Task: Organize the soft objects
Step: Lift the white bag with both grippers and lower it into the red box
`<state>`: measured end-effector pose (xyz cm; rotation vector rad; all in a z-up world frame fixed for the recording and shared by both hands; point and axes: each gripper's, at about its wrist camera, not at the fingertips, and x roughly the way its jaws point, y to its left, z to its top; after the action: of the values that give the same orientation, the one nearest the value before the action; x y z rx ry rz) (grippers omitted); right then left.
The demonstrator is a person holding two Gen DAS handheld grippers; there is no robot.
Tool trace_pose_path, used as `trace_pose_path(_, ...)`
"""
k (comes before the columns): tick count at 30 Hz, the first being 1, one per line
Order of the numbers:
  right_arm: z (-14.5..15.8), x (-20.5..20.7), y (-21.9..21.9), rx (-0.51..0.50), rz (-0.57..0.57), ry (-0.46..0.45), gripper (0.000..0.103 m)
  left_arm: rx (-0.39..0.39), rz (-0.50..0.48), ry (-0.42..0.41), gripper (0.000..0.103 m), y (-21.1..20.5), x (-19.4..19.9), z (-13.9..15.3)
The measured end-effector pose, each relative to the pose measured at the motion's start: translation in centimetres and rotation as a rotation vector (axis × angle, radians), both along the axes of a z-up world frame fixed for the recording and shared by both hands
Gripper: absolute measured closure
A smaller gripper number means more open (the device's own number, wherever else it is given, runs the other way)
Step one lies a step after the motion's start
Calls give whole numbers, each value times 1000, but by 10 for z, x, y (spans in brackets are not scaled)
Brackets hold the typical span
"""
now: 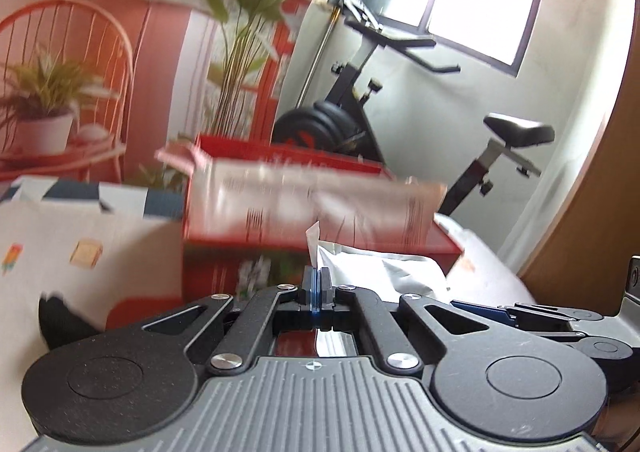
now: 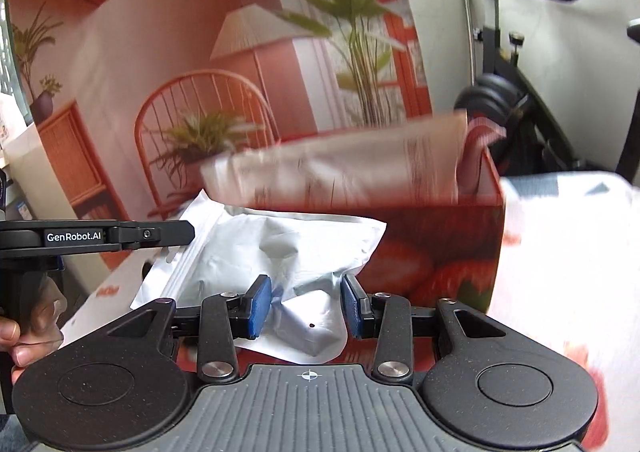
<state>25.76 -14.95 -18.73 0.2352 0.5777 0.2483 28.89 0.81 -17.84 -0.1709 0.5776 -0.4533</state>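
Observation:
A white soft plastic pouch (image 2: 276,248) hangs in front of an open red strawberry-printed box (image 2: 448,252). My left gripper (image 1: 318,284) is shut on the pouch's top corner (image 1: 313,242); the pouch body (image 1: 380,272) spreads to its right. In the right wrist view the left gripper (image 2: 176,234) shows side-on at the left, at the pouch's upper corner. My right gripper (image 2: 306,306) is open, its blue pads (image 2: 258,304) on either side of the pouch's lower part, apart from it. The box's pale flap (image 1: 312,204) stands open.
A white patterned cushion (image 1: 72,252) lies left of the box and another (image 2: 568,260) at the right. A printed backdrop with chair and plants (image 2: 200,92) stands behind. An exercise bike (image 1: 400,112) stands at the back right. A wooden panel (image 1: 592,212) edges the right.

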Motion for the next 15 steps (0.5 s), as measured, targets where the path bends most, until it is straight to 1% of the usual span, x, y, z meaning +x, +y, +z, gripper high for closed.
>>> trace_pose_path(4, 18, 28, -9, -7, -5, -33, 68, -4, -1, -43, 102, -6, 21, 18)
trace_pose_path(9, 33, 71, -15, -28, -4, -61, 68, 38, 12, -96, 102, -18, 57, 34)
trace_pose_path(13, 34, 105, -18, -60, -3, -56, 68, 53, 26, -92, 102, -25, 88, 35)
trace_pose_path(15, 30, 119, -20, -77, -6, -46, 68, 78, 23, -87, 102, -31, 98, 31)
